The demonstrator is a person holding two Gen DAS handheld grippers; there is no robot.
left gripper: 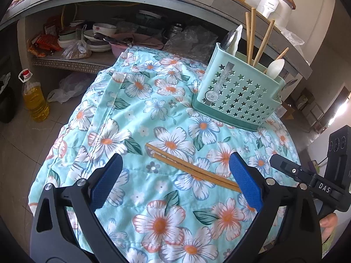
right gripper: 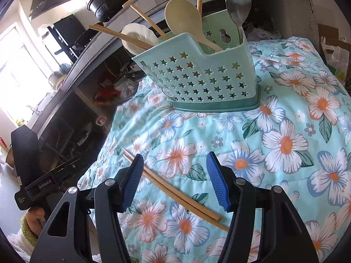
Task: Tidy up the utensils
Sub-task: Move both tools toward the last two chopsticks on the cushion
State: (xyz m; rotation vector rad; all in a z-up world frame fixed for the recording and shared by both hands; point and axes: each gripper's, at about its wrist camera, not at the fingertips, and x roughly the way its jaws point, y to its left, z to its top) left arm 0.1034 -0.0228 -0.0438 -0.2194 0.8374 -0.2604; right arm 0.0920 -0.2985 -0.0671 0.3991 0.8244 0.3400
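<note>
Lying between both grippers' open jaws: two chopsticks (left gripper: 193, 168).

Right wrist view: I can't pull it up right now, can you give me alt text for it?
The open right hand-held gripper hangs over a pair of wooden chopsticks lying loose on a floral cloth, nothing gripped. Behind stands a mint star-punched utensil holder holding spoons and more chopsticks. The left hand-held gripper's body shows at the left edge.
</note>
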